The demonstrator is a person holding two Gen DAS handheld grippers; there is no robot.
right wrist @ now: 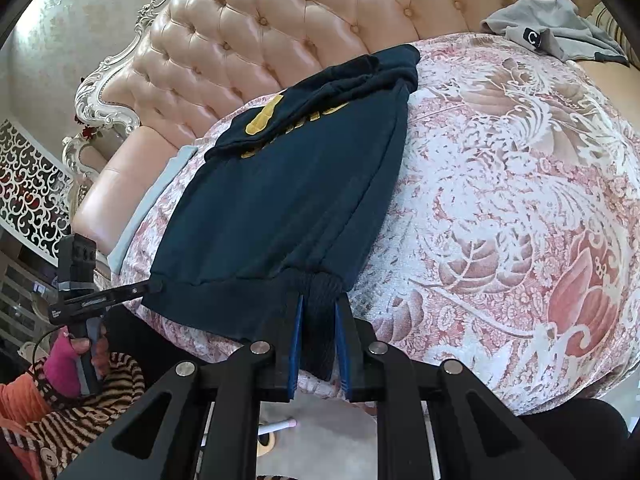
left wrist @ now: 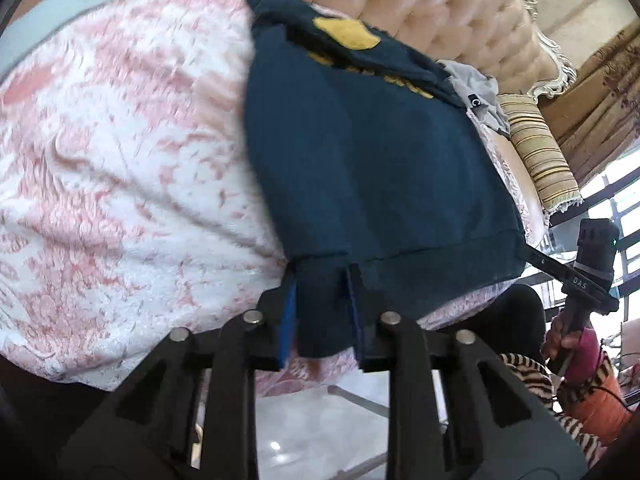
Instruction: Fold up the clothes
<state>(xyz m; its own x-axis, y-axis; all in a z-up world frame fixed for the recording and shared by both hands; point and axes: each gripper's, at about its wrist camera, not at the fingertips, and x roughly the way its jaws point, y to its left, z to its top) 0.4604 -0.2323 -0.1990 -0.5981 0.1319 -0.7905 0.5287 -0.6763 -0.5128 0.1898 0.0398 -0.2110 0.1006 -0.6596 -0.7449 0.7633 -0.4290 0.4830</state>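
Here both grippers — left gripper (left wrist: 322,316), right gripper (right wrist: 318,334) — pinch the navy sweatshirt's (right wrist: 288,208) near hem; its length runs away toward the sofa backrest (right wrist: 304,20).

One navy sweatshirt (right wrist: 280,208), one grey garment (right wrist: 560,28), two tongs (left wrist: 322,312), one striped cushion (left wrist: 536,152)

A pink-and-white floral cover (right wrist: 500,200) spreads over the sofa seat. Behind it rises a tufted peach leather backrest (right wrist: 280,36), edged by a carved white and silver frame (right wrist: 108,92). A padded leather armrest (right wrist: 120,184) sits at the left end, with a pale blue cloth (right wrist: 160,192) lying just beside it. At the right end a striped cushion (left wrist: 536,148) leans on the seat. Beyond the left end stands a white lattice screen (right wrist: 32,192). Glossy pale floor (left wrist: 304,420) shows nearest.
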